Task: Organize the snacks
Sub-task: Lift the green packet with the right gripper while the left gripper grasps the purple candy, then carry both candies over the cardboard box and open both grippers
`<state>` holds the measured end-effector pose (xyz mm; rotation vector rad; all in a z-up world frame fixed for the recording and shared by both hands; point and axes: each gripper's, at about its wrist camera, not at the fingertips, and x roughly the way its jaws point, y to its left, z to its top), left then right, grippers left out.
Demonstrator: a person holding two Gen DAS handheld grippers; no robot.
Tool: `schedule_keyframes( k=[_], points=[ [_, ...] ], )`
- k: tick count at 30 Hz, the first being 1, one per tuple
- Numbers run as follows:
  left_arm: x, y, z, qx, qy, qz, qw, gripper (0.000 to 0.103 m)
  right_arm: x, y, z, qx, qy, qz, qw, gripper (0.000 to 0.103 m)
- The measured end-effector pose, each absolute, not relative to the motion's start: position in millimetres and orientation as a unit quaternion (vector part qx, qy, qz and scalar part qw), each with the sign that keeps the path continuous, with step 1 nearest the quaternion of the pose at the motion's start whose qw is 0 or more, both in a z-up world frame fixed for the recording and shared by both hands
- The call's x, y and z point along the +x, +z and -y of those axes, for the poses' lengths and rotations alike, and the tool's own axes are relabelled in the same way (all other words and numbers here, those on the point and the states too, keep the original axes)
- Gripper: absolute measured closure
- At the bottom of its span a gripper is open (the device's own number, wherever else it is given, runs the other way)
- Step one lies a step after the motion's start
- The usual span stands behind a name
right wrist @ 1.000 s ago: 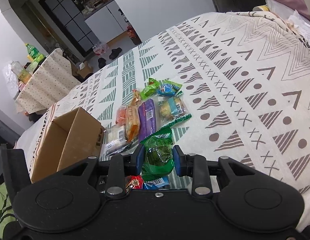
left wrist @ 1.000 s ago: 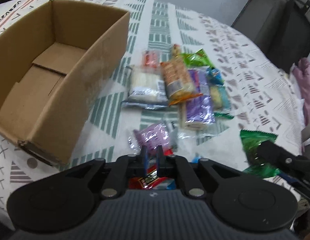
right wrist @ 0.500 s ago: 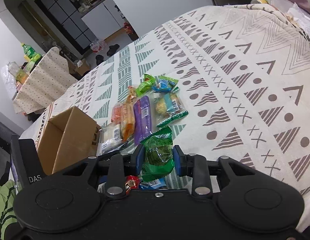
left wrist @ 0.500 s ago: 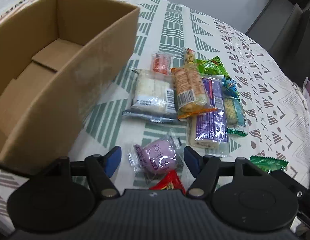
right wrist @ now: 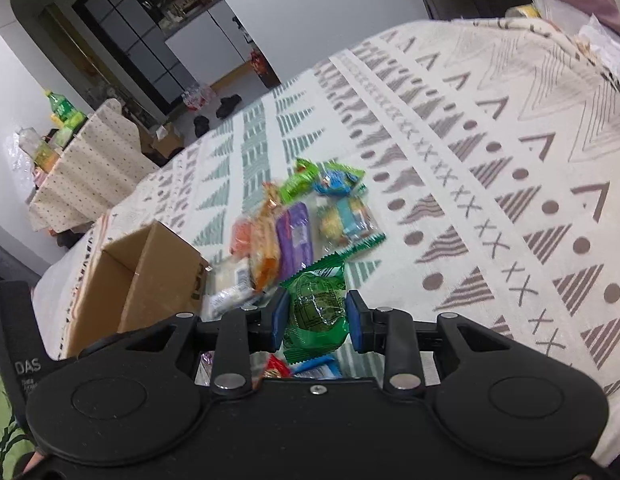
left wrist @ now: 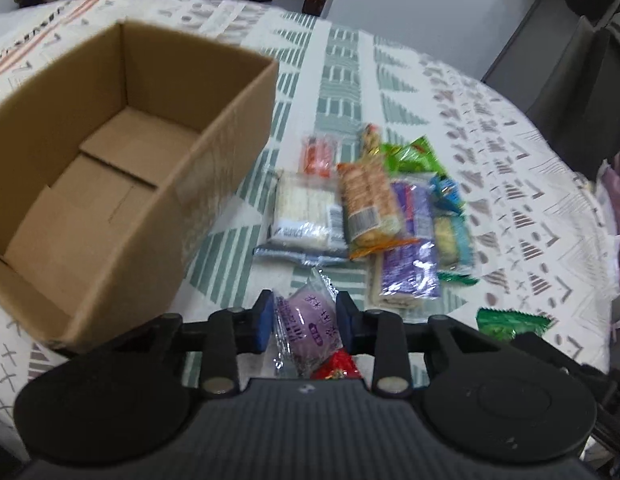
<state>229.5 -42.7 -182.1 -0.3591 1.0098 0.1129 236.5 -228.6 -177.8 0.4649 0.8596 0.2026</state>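
Purple snack (left wrist: 307, 330) now sat between the closing left gripper (left wrist: 305, 320); earlier it lay loose. Right gripper (right wrist: 317, 320) still held the green snack (right wrist: 316, 312).

Black hand-held gripper (left wrist: 305, 322), blue pads (right wrist: 280, 320), silver screws

A table draped in a patterned cloth (left wrist: 350, 76) is carrying an open cardboard box (left wrist: 121, 184) and, just beside it, a cluster of wrapped snacks (left wrist: 374, 216) lying flat, some overlapping; a red packet (left wrist: 337, 366) is lying nearer the camera.
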Motion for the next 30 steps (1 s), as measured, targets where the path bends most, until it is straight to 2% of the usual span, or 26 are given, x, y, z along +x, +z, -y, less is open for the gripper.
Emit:
schedule_keyframes(
  k=[3,12,30],
  points=[
    [224,-169,38,-0.180,0.046,-0.473,0.861,0.077,233,-166,225,0.223,0.101,-0.402,0.882,0.073],
    [204,-130,19,-0.201,0.023,-0.440,0.875,0.081,227,-132,204,0.228,0.119,-0.374,0.891,0.073],
    [185,-65,-73,-0.243,0.049,-0.371,0.895,0.081,233,-96,119,0.212,0.190,-0.360,0.889,0.073]
  ],
)
